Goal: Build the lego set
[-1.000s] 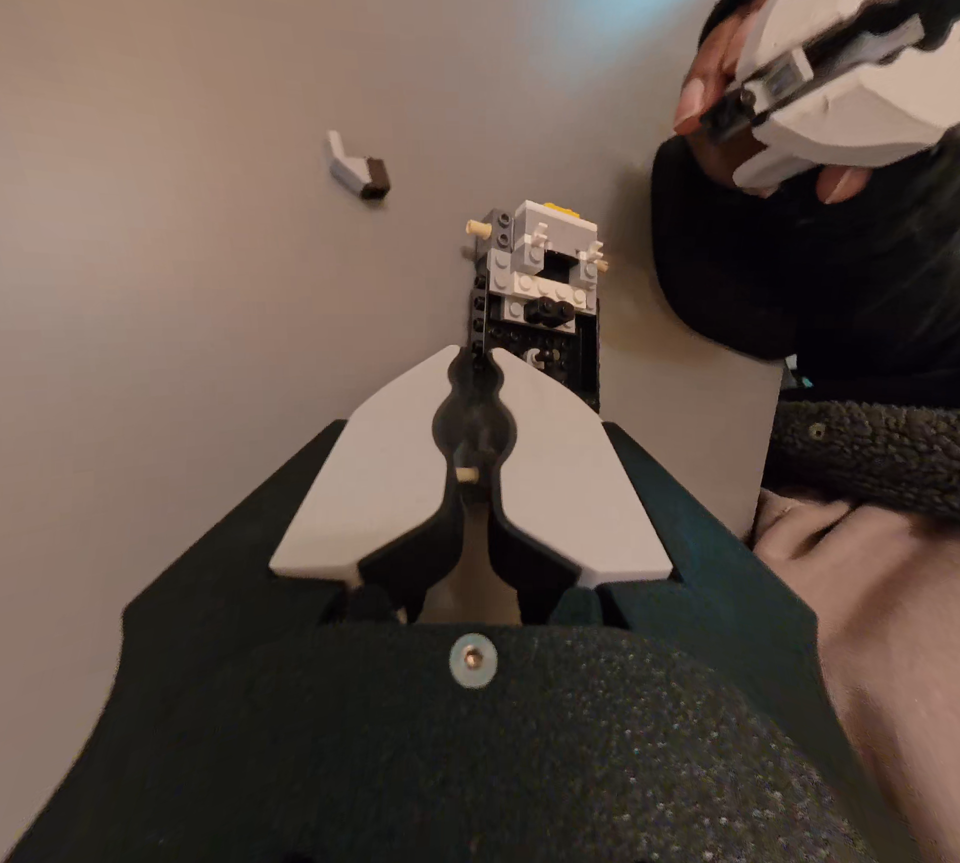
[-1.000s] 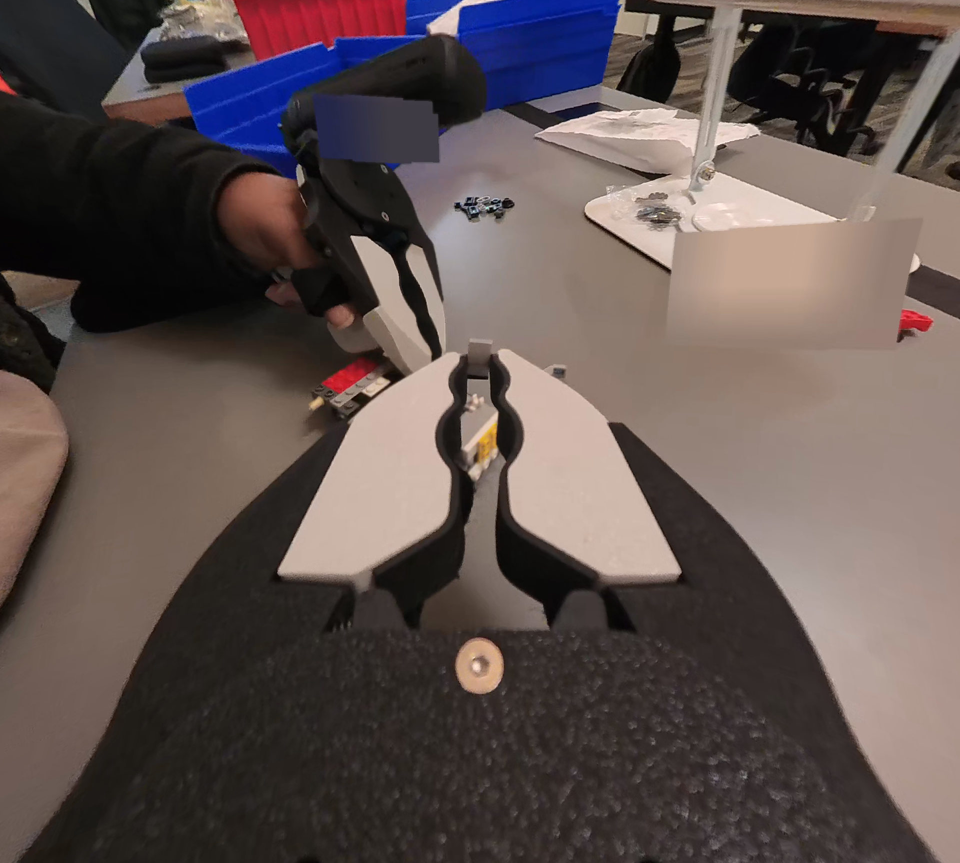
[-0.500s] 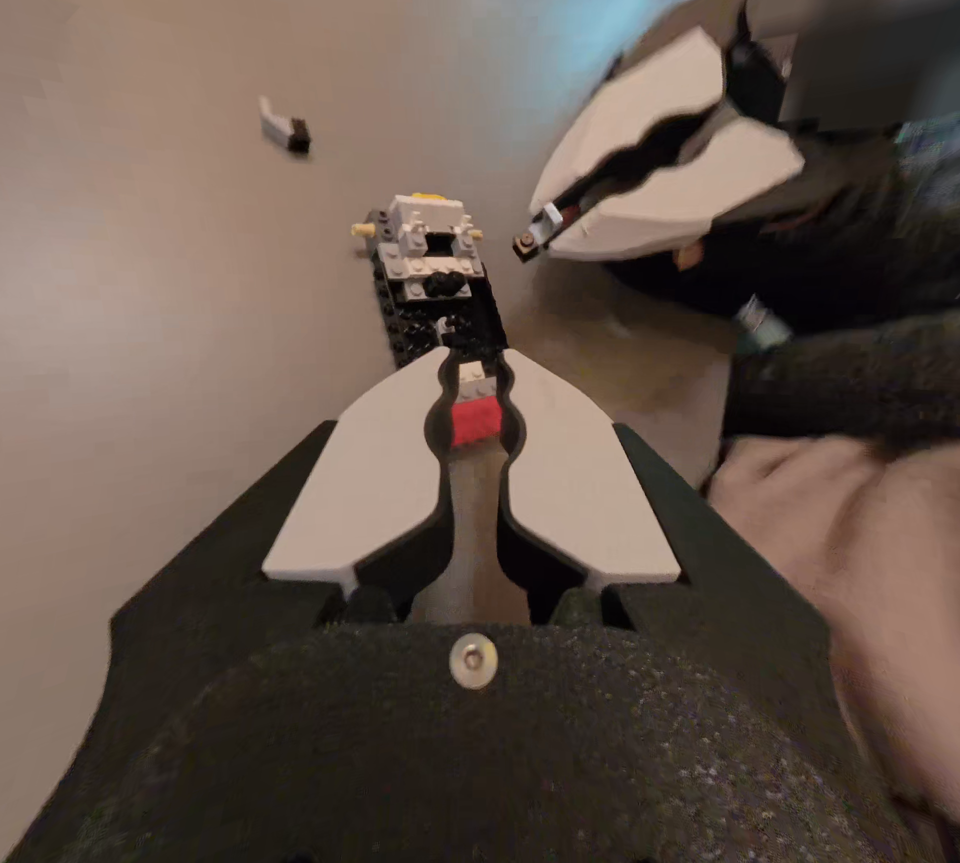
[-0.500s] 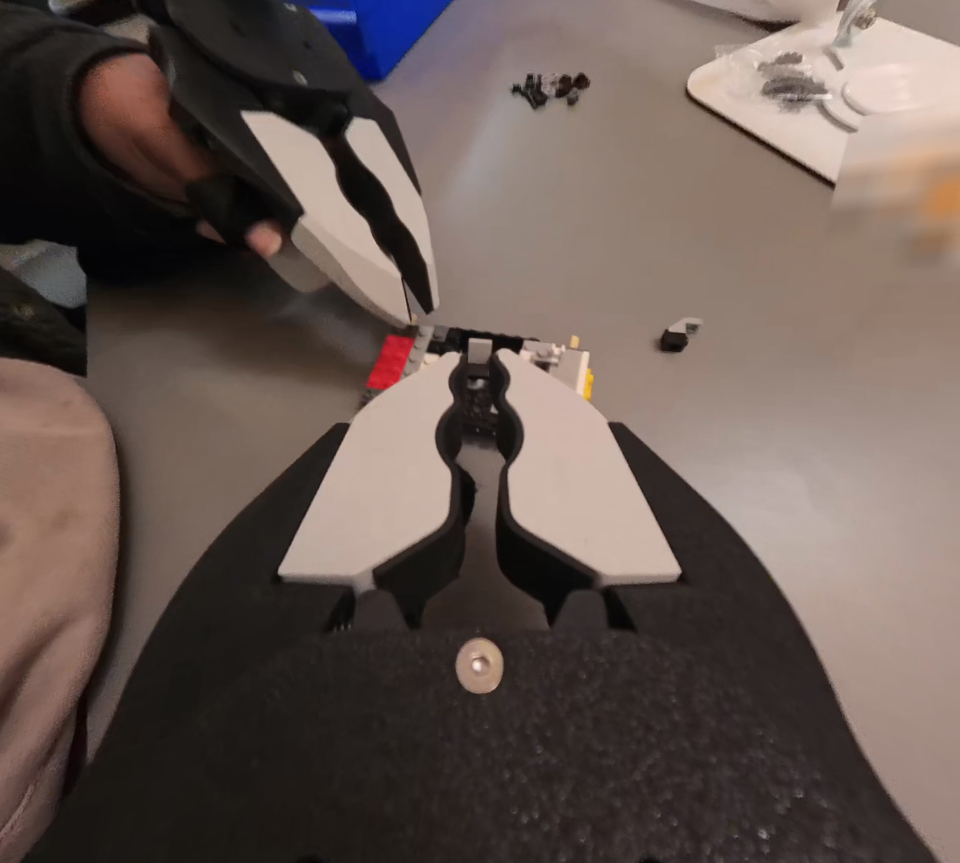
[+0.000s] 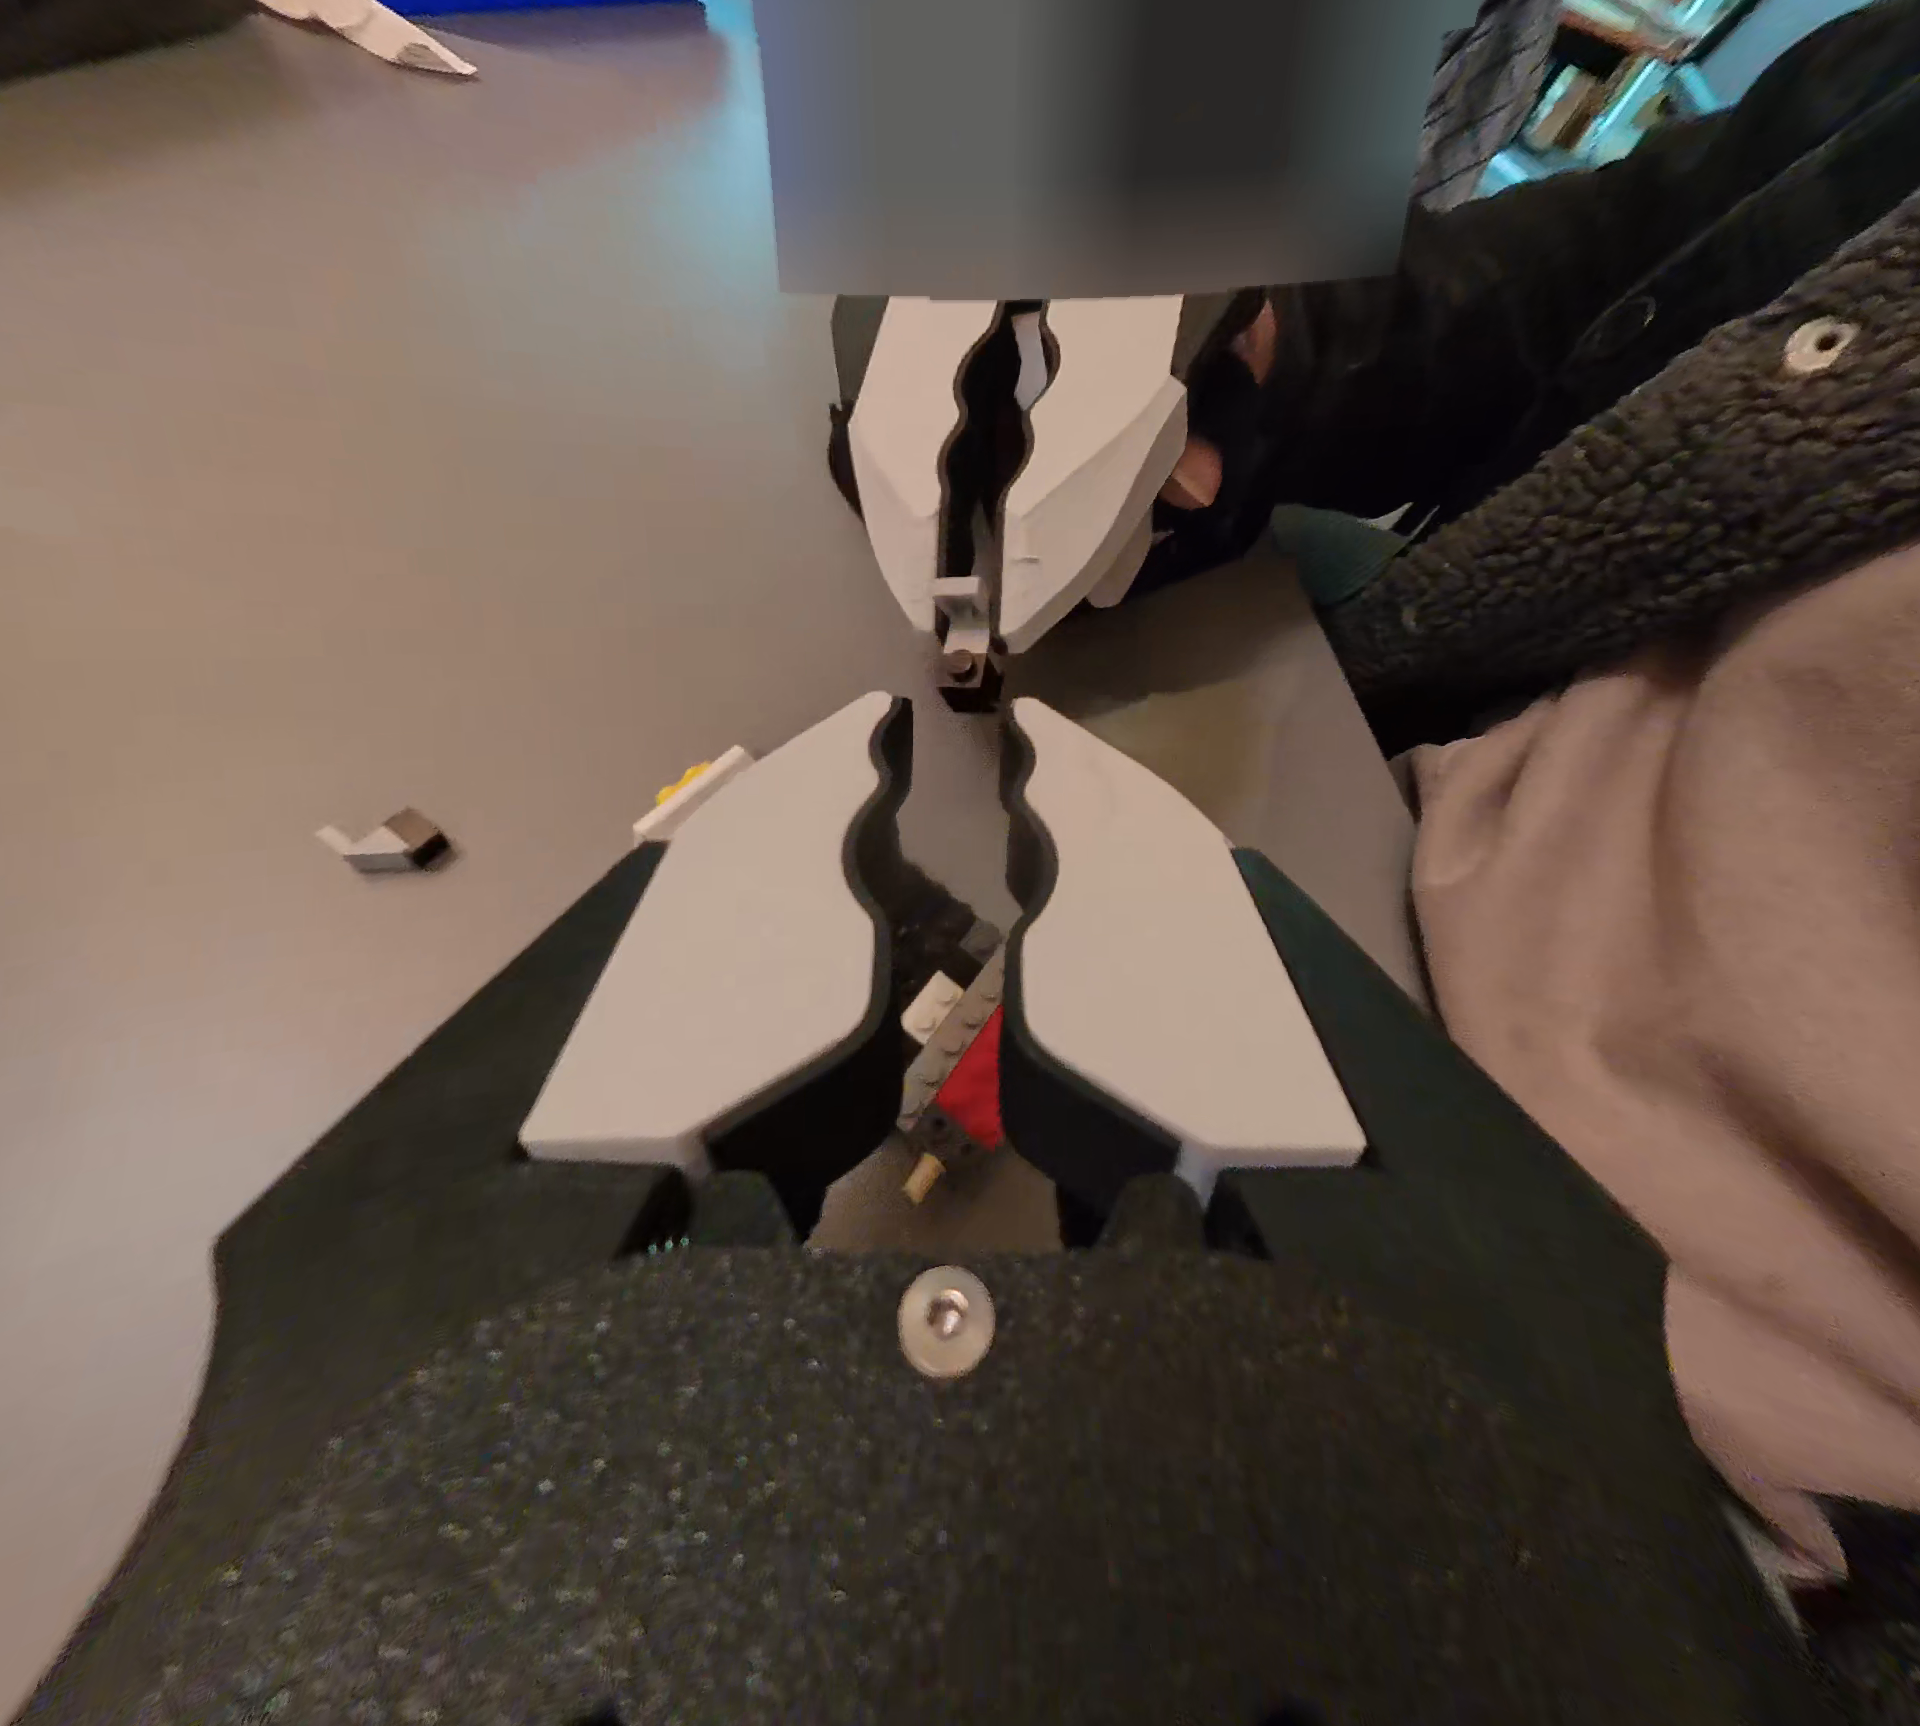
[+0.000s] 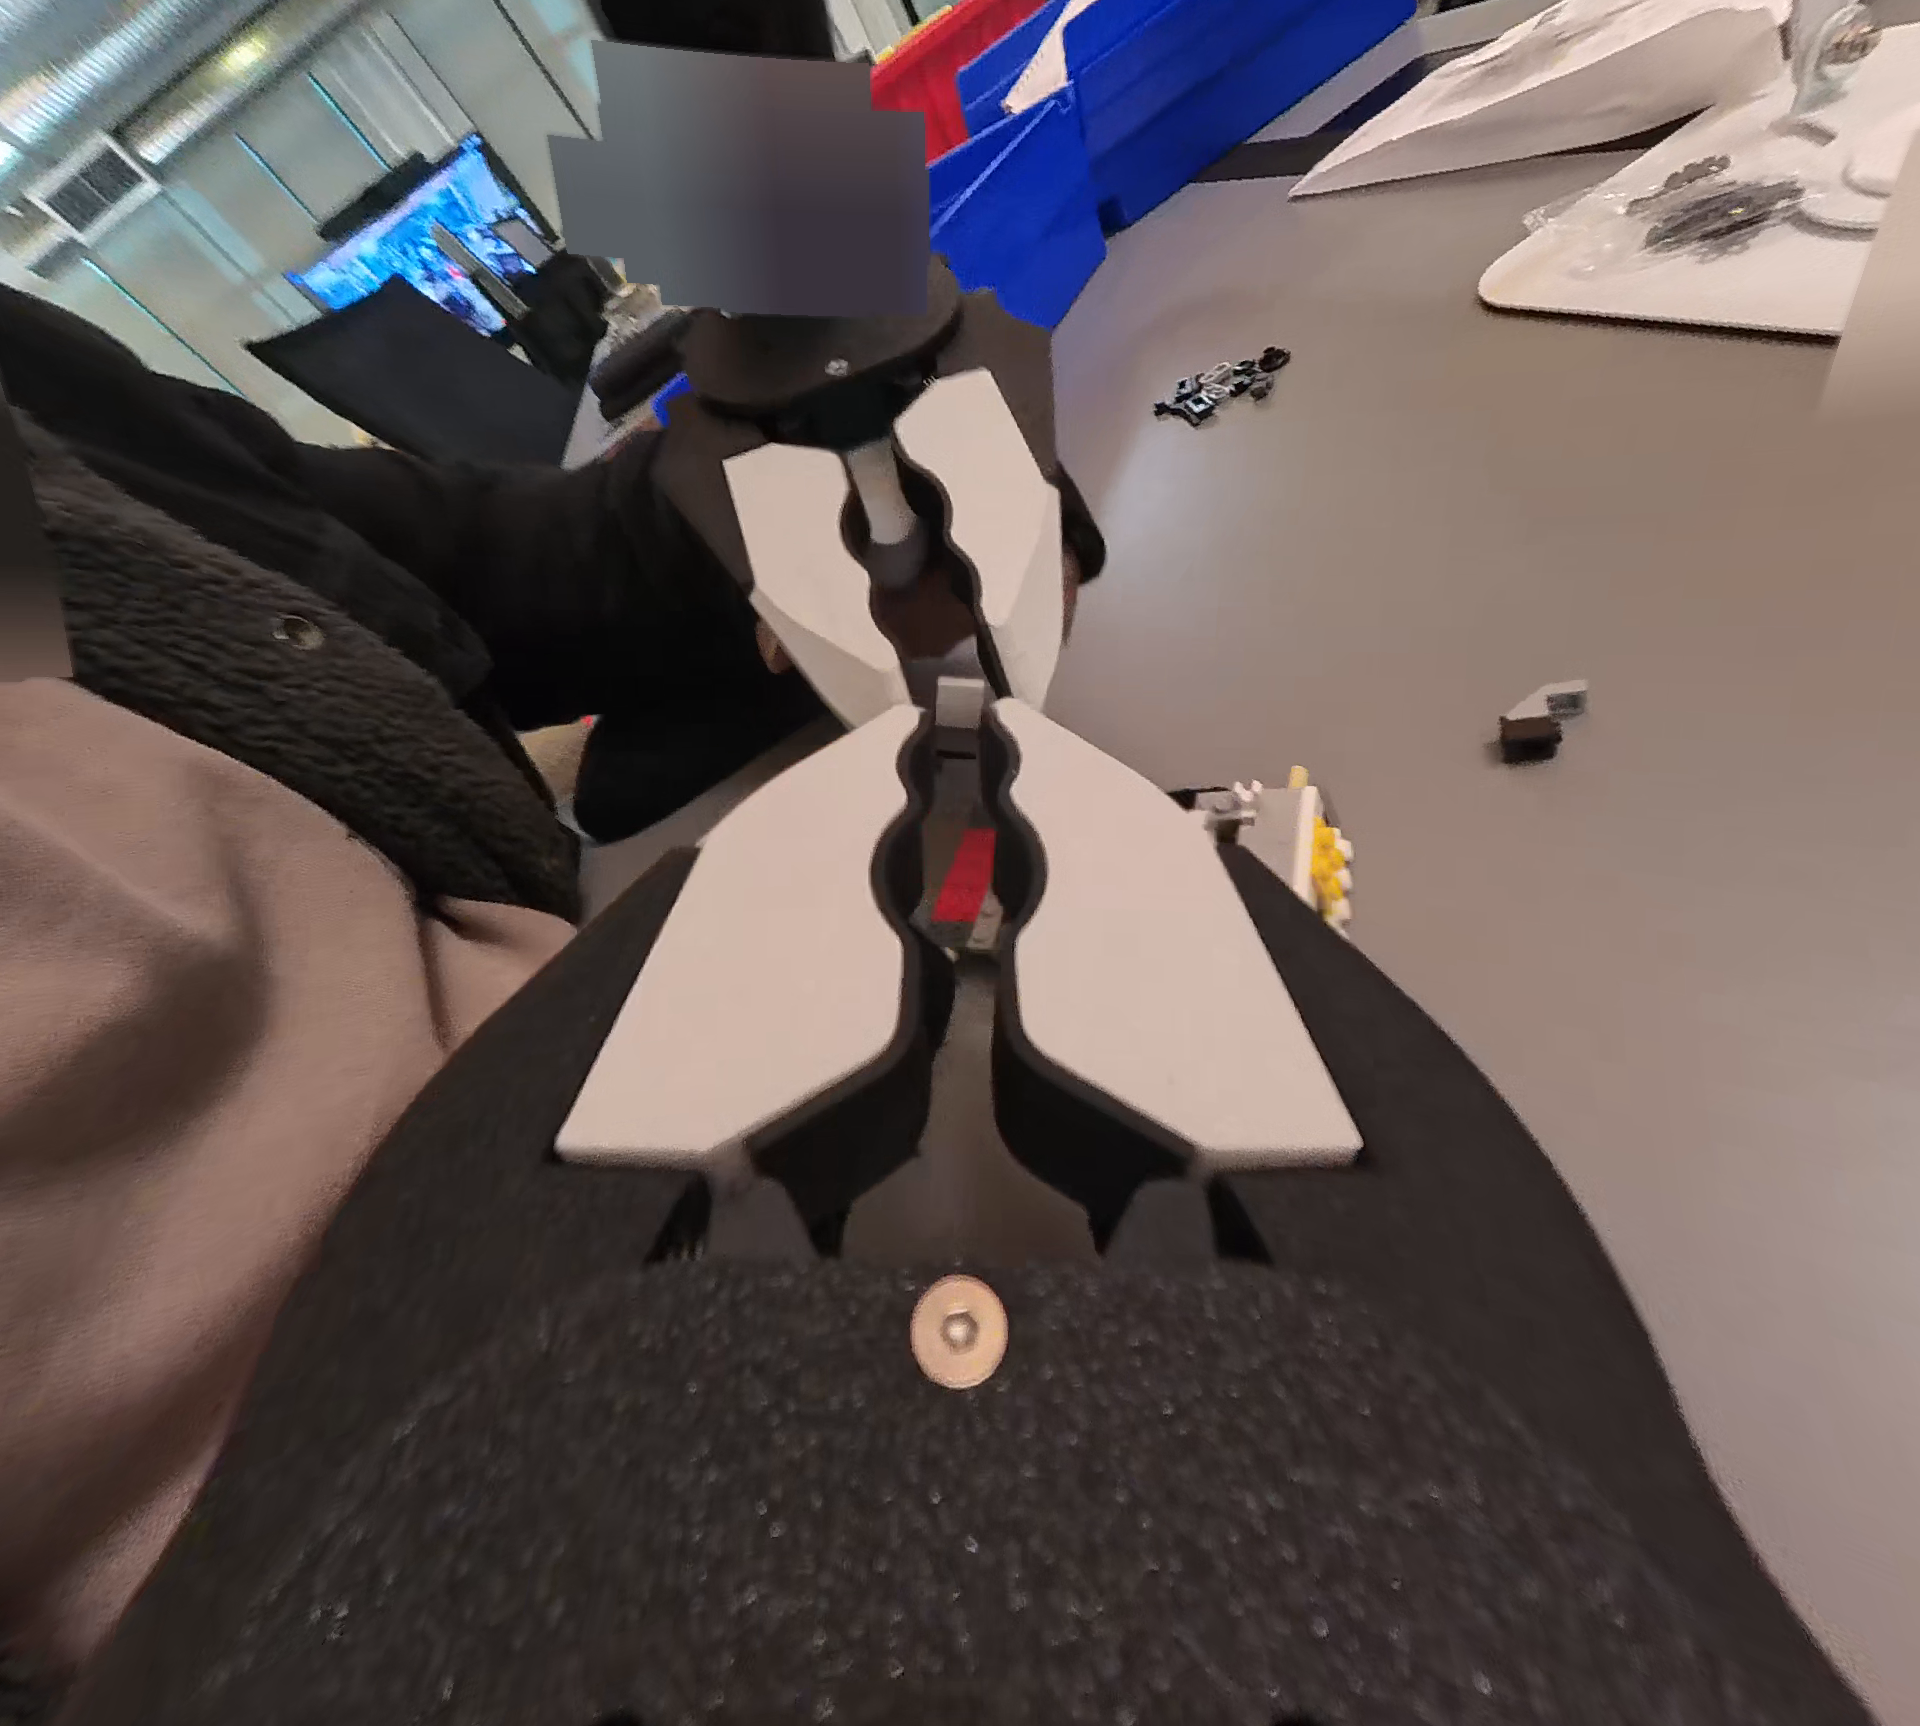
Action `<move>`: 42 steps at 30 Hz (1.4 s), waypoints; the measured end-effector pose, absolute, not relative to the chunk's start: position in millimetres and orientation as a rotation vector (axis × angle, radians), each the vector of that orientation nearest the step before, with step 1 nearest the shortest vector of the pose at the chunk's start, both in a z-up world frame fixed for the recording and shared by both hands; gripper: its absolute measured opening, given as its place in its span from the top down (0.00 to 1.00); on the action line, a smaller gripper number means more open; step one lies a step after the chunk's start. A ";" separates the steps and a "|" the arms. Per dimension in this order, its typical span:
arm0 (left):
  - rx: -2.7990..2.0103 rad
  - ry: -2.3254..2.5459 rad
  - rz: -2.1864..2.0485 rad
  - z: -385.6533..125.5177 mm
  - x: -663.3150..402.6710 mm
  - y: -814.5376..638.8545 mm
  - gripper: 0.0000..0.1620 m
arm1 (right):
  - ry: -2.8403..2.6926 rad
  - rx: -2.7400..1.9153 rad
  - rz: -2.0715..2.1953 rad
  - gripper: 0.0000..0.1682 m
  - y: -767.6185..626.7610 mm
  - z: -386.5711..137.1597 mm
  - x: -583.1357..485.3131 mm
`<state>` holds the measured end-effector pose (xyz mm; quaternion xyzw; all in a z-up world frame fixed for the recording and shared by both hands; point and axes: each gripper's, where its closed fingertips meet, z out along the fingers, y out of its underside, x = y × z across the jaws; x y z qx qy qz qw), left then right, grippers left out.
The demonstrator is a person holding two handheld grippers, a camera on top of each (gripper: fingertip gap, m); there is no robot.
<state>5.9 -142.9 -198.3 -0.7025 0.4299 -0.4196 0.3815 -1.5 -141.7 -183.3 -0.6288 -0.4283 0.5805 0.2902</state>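
The partly built lego model (image 5: 961, 1022) of black, grey, white and red bricks lies on the grey table (image 5: 416, 481). It shows under both grippers, and its white and yellow end (image 6: 1299, 835) sticks out to the right. My left gripper (image 5: 953, 715) hovers above it with its jaws apart and nothing between them. My right gripper (image 6: 961, 720) is shut on a small grey and black piece (image 5: 962, 648), held tip to tip against the left gripper. In the right wrist view the piece (image 6: 958, 702) shows at the fingertips.
A loose grey and black piece (image 5: 390, 845) lies on the table to the side. Blue bins (image 6: 1195, 66) and a red bin (image 6: 935, 76) stand at the back. A white stand base (image 6: 1662, 274) carries a parts bag. Small black parts (image 6: 1221, 388) lie nearby. The person's sleeves and lap (image 5: 1662, 949) are close.
The two grippers have swung together and now meet tip to tip above the model. The left jaws have gone from shut to apart. The right gripper has kept its small piece.
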 end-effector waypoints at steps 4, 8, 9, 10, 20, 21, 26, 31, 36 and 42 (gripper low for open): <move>-1.757 0.966 -1.381 -185.4 6.9 -150.7 0.93 | -1.200 -1.566 1.612 0.96 -148.3 -173.6 -3.0; -1.711 0.801 -1.732 -167.0 3.7 -155.2 0.94 | -1.361 -1.380 1.535 0.96 -154.8 -163.4 -1.7; -1.704 0.764 -1.846 -163.3 2.4 -158.2 0.93 | -1.409 -1.335 1.495 0.96 -155.9 -160.2 -1.3; -1.680 0.709 -1.960 -158.0 0.4 -159.7 0.92 | -1.464 -1.287 1.434 0.96 -156.6 -157.9 -1.3; -1.639 0.568 -2.254 -146.6 1.4 -166.7 0.89 | -1.819 -0.963 1.052 0.96 -171.7 -143.5 -6.4; -1.638 0.569 -2.261 -146.3 1.6 -167.5 0.88 | -1.829 -0.953 1.047 0.96 -172.6 -142.0 -6.6; -1.607 0.628 -2.282 -140.5 2.8 -176.7 0.93 | -1.870 -0.921 1.015 0.96 -176.4 -140.0 -6.3; -1.607 0.642 -2.153 -140.1 0.3 -170.2 0.93 | -1.814 -0.994 1.036 0.95 -167.9 -139.7 -8.3; -1.602 0.680 -1.831 -139.7 -5.3 -155.9 0.93 | -1.677 -1.161 1.091 0.91 -149.8 -141.4 -12.3; -1.559 0.823 -1.153 -142.8 -18.5 -134.5 0.93 | -1.421 -1.521 1.292 0.85 -129.2 -152.2 -7.9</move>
